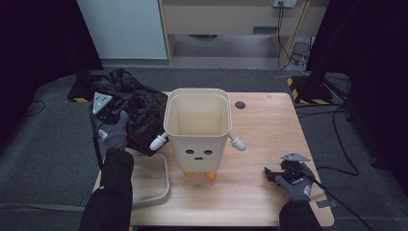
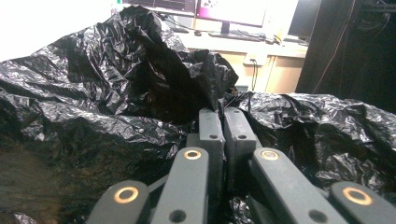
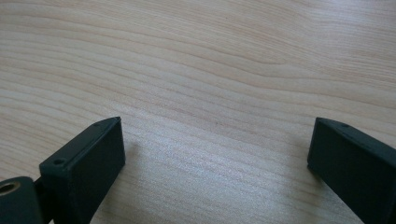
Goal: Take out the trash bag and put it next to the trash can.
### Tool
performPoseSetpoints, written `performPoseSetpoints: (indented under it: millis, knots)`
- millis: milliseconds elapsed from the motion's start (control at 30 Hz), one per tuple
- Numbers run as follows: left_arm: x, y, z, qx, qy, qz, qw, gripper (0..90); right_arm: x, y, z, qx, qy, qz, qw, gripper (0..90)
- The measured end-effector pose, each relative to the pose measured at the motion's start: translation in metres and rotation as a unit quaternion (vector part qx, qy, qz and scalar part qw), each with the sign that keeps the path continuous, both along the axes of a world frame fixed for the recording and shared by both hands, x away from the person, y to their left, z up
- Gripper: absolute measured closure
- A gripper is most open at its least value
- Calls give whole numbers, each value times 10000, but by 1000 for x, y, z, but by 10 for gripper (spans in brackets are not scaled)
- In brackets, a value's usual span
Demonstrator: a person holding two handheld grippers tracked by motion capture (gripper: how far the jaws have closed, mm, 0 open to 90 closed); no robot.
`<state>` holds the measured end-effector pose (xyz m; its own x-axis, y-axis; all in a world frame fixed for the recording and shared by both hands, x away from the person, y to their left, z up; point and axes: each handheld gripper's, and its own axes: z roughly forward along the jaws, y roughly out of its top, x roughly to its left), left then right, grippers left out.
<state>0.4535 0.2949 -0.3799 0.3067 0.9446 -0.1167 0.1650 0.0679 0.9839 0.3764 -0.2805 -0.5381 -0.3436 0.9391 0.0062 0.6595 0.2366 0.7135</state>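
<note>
Left hand-held gripper point(image 2: 223, 122) clamps black bag point(image 2: 116, 93); right hand-held gripper point(image 3: 215, 154) gapes wide.

Cream face bin point(image 1: 197, 130) mid-table point(image 1: 269, 125); lid point(image 1: 150, 185) at front-left.

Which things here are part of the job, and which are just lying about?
In the job:
crumpled black plastic bag
left gripper, shut on it
cream plastic bin with a face

Lying about:
cream bin lid
right gripper, open over the wooden table
</note>
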Motion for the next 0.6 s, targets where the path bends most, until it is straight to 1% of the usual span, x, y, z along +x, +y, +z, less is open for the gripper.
performPoseSetpoints:
  millis: [200,300,367,433,467,533,600]
  knots:
    - [6,-3,-12,99,181,-11,9998,863,0,0,0,1,0,1,10000,44]
    - [7,-4,-16,47,241,-4,9997,855,0,0,0,-2,-2,2,10000,43]
    - [7,-5,-17,52,255,-24,9997,834,0,0,0,-2,0,2,10000,43]
    - [6,-5,-16,57,255,-40,9996,800,0,0,0,-2,0,2,10000,43]
    - [5,-5,-15,12,251,-66,9997,776,0,0,0,0,1,2,10000,43]
    - [3,-4,-13,-62,240,-120,9996,700,0,0,0,6,3,4,10000,43]
    - [-2,-4,-10,-74,216,-131,9997,646,0,0,0,7,2,5,10000,43]
